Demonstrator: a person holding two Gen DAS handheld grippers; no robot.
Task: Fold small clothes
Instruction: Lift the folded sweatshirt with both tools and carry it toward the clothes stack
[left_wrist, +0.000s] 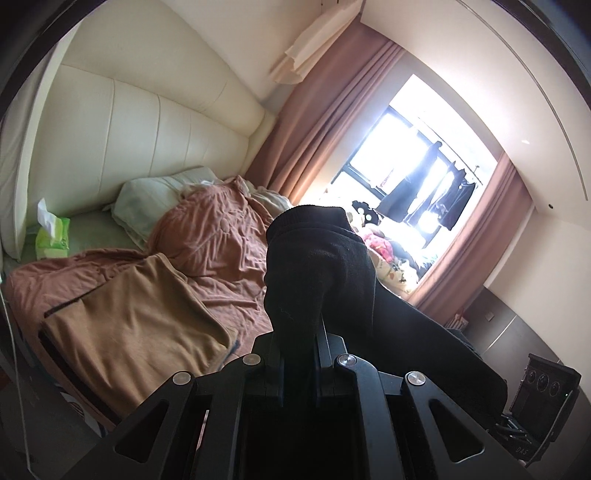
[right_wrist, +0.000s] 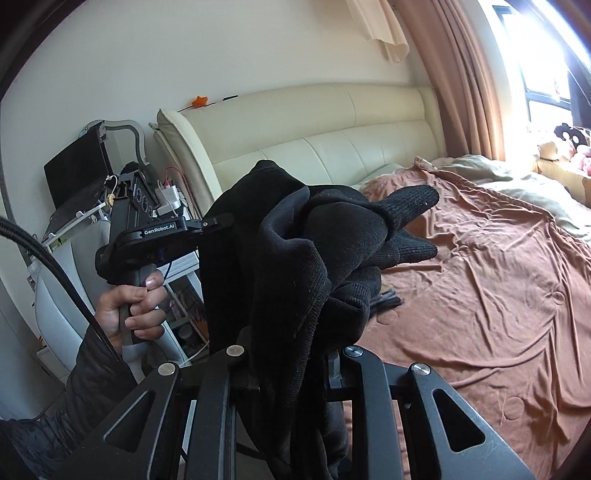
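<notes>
My left gripper (left_wrist: 297, 325) is nearly closed, its jaws pinching a black knitted garment (left_wrist: 317, 266) that bunches up in front of the lens and trails off to the right. My right gripper (right_wrist: 291, 354) is likewise almost shut, clamped on the same dark cloth, whose ribbed cuffs poke outward. The garment hangs in the air above a bed covered by a rumpled terracotta sheet (right_wrist: 480, 280). A hand (right_wrist: 129, 306) grips the left tool's handle.
</notes>
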